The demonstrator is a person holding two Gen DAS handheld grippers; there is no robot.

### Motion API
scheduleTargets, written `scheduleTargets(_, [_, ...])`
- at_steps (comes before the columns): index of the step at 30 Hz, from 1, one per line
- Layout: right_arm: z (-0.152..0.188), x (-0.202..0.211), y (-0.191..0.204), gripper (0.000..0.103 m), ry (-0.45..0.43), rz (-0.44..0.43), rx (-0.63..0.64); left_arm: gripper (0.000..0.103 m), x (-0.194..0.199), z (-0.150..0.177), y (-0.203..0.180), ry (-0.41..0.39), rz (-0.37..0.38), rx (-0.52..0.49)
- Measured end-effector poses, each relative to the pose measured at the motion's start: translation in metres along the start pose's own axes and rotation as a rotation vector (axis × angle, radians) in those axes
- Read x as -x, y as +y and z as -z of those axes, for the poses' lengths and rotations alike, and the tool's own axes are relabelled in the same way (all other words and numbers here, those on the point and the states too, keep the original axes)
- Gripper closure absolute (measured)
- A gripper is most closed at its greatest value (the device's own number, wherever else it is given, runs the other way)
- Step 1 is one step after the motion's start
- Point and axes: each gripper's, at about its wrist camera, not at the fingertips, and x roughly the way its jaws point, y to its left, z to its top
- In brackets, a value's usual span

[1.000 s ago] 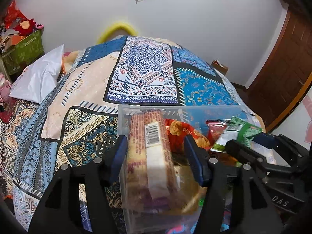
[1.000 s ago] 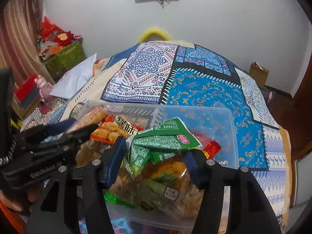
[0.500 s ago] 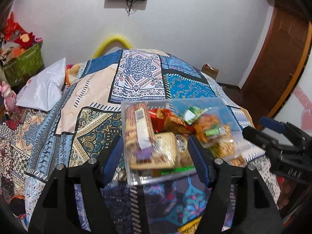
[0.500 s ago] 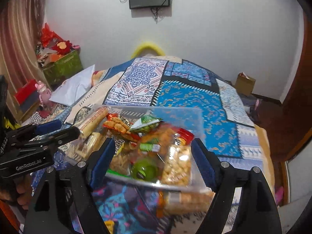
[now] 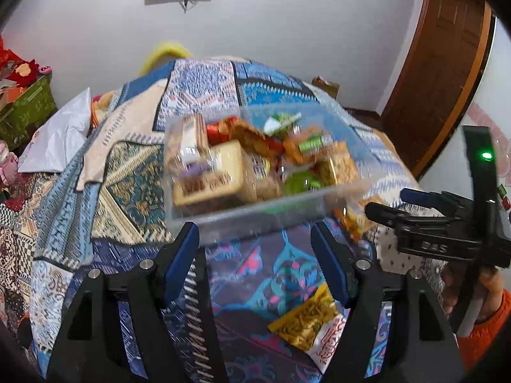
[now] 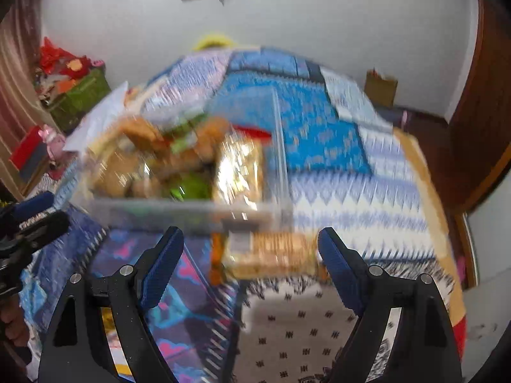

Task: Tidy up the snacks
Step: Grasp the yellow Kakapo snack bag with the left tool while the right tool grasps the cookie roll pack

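A clear plastic bin (image 5: 255, 217) full of snack packets sits on the patterned bedspread; it also shows, blurred, in the right wrist view (image 6: 191, 210). My left gripper (image 5: 255, 261) is open and empty, just short of the bin's near wall. A yellow snack packet (image 5: 306, 322) lies on the bed between its fingers. My right gripper (image 6: 249, 261) is open and empty; a biscuit packet (image 6: 271, 252) lies on the bed between its fingertips, outside the bin. The same packet (image 5: 351, 220) peeks out by the bin's right corner.
The bed's right edge drops to the floor near a wooden door (image 5: 440, 73). A white pillow (image 5: 60, 134) lies at the left. A green box (image 5: 25, 108) with red items stands by the wall. A cardboard box (image 6: 381, 86) sits on the floor.
Both grippers have pulled back from the bin and opened wider; one second ago each reached into it at a packet. The bin now lies farther ahead, and loose packets show on the bed.
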Motion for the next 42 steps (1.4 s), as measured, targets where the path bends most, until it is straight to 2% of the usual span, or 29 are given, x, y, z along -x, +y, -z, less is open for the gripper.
scheduleTargets(4, [0.005,-0.027,-0.003,0.019,0.075,-0.005,-0.005,0.031,-0.010,0.008,0.002,0.031,0.000,0.006])
scheduleTargets(6, [0.007,-0.034,0.000,0.019,0.082,0.005,0.012,0.031,-0.013,0.010,0.003,0.043,0.001,0.015])
scheduleTargets(7, [0.008,-0.039,0.004,0.015,0.095,-0.001,0.031,0.031,-0.015,0.012,0.004,0.048,0.000,0.021])
scheduleTargets(8, [0.009,-0.041,0.007,0.007,0.093,0.003,0.044,0.031,-0.017,0.013,0.006,0.055,-0.001,0.028])
scheduleTargets(13, [0.013,-0.053,0.023,0.004,0.090,0.084,0.127,0.031,-0.022,0.019,0.009,0.073,0.002,0.053])
scheduleTargets(15, [0.012,-0.052,0.020,0.006,0.080,0.078,0.106,0.031,-0.022,0.021,0.010,0.079,0.004,0.057])
scheduleTargets(17, [0.011,-0.050,0.014,0.020,0.074,0.076,0.084,0.031,-0.022,0.024,0.009,0.085,0.009,0.063])
scheduleTargets(19, [0.010,-0.047,0.006,0.025,0.070,0.051,0.073,0.031,-0.020,0.027,0.008,0.090,0.014,0.068])
scheduleTargets(20, [0.011,-0.044,0.002,0.033,0.064,0.051,0.069,0.031,-0.019,0.028,0.007,0.092,0.018,0.070])
scheduleTargets(30, [0.042,-0.002,0.004,0.037,0.009,-0.010,0.046,0.031,-0.003,0.045,-0.023,0.109,0.062,0.037])
scheduleTargets(37, [0.055,0.029,0.009,0.037,-0.052,-0.017,0.060,0.031,-0.011,0.063,-0.045,0.178,0.047,0.006])
scheduleTargets(42, [0.058,0.045,0.006,0.037,-0.087,-0.038,0.057,0.027,-0.022,0.074,-0.049,0.220,0.051,0.058])
